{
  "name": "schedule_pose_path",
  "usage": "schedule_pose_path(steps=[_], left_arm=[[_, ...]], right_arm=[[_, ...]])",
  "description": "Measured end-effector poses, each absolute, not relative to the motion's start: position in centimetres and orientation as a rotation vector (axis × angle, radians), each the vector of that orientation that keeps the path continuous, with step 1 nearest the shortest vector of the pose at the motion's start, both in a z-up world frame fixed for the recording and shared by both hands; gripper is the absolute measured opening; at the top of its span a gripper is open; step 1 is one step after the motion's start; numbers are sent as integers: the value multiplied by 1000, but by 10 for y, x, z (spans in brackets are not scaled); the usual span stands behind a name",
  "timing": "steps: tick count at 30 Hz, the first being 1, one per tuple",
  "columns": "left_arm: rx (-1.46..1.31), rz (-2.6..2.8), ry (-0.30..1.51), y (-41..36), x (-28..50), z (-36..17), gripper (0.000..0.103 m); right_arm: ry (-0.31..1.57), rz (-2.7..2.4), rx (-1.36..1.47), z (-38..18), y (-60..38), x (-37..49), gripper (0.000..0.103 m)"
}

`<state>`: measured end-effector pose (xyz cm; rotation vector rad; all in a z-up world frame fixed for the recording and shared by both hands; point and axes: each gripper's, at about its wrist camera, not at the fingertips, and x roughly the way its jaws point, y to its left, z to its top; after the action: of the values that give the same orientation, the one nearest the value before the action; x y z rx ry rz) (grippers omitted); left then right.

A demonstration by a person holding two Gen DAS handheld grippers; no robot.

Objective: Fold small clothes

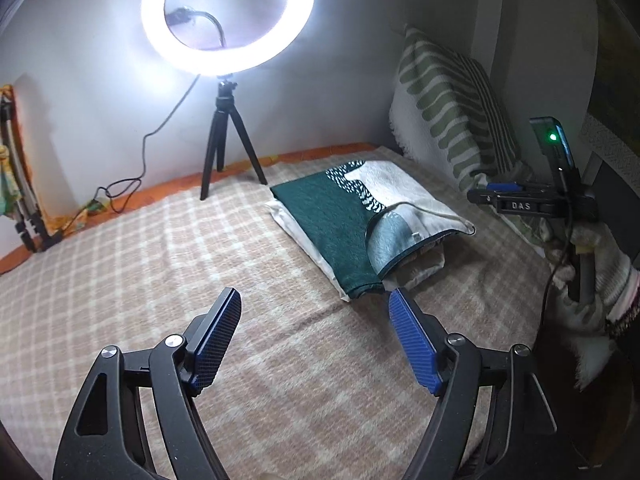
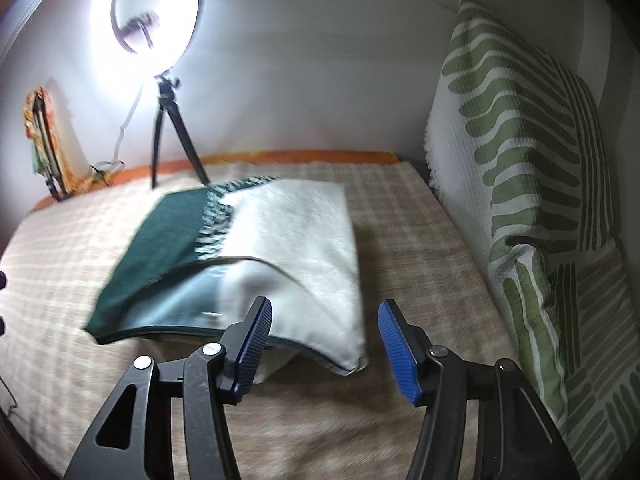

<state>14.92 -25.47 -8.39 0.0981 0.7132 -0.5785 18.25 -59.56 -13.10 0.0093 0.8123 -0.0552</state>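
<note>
A checked beige blanket [image 1: 168, 248] covers the bed and fills the lower half of both views, with an orange strip of bedding [image 1: 168, 188] showing along its far edge against the pale wall. At the far left of the left wrist view a folded stand draped with yellow-orange cloth [image 1: 12, 160] leans on the wall. To its right, at the upper left of the frame, a lit ring lamp [image 1: 228, 16] sits on a small black tripod [image 1: 226, 148] whose feet rest at the blanket's far edge; its black cable [image 1: 132, 160] trails down to the left.

At the centre lies the folded cloth [image 1: 352, 224], dark green on its left part and cream on its right, with a speckled band between. It rests flat on the blanket, and pale layers show under its near edge. In the right wrist view the same cloth [image 2: 248, 256] is blurred, so its folds there are hard to make out.

On the right, a green-and-white striped cushion [image 1: 448, 108] stands against the wall.

The left gripper [image 1: 316, 340] hangs over the blanket at the bottom centre, its jaws spread wide and holding nothing, just short of the cloth's near corner. The right gripper [image 2: 324, 344] is likewise wide apart and empty, its left finger [image 2: 252, 344] in front of the cloth's near edge. It also appears at the right edge of the left wrist view [image 1: 520, 200], held in a gloved hand [image 1: 592, 264].
</note>
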Motion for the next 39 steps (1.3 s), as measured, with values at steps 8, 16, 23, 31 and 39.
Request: schedule_pose_path(steps=[8,16,23,31,39], left_arm=[[94,-532,692,-227,130,-66,82],[107,-511,658,-201,111,-58,83],[86,-512,661,-174,102,-56,83],[78,-489,648,-149,90,-51,83],[78,-440,650,-133,84,-53,85]], right_arm=[[753,-81,48,-105,-562,142,77],[719,-96,51,-89,-532,110,85],[697,-134,55,-77,-497,83,85],[639,-168,61,-69,-456,56,101],[585,-160,40,-57,-425,37,103]])
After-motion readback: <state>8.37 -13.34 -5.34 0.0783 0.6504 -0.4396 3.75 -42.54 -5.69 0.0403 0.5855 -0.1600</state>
